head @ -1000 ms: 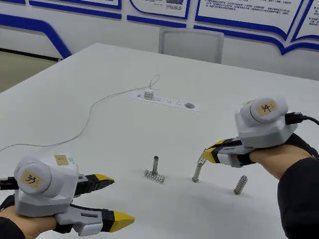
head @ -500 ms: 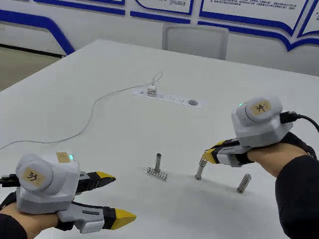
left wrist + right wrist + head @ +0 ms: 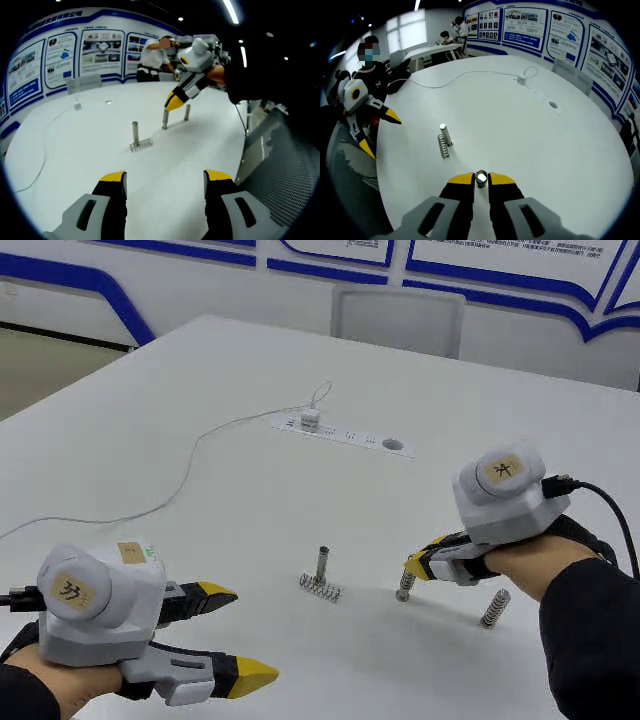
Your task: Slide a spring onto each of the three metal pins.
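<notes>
Bright, even overhead light; fisheye edges warp.

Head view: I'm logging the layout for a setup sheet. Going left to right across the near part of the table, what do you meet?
left tool → bare pin → middle pin → standing spring

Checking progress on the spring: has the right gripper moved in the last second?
Yes. The right gripper has come lower along the middle pin, toward the table.

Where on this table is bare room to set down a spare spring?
Free: the patch between cable and bare pin, and beyond the socket strip. Crowded: from it to the right pin, where the right claw is shut on a spring.
</notes>
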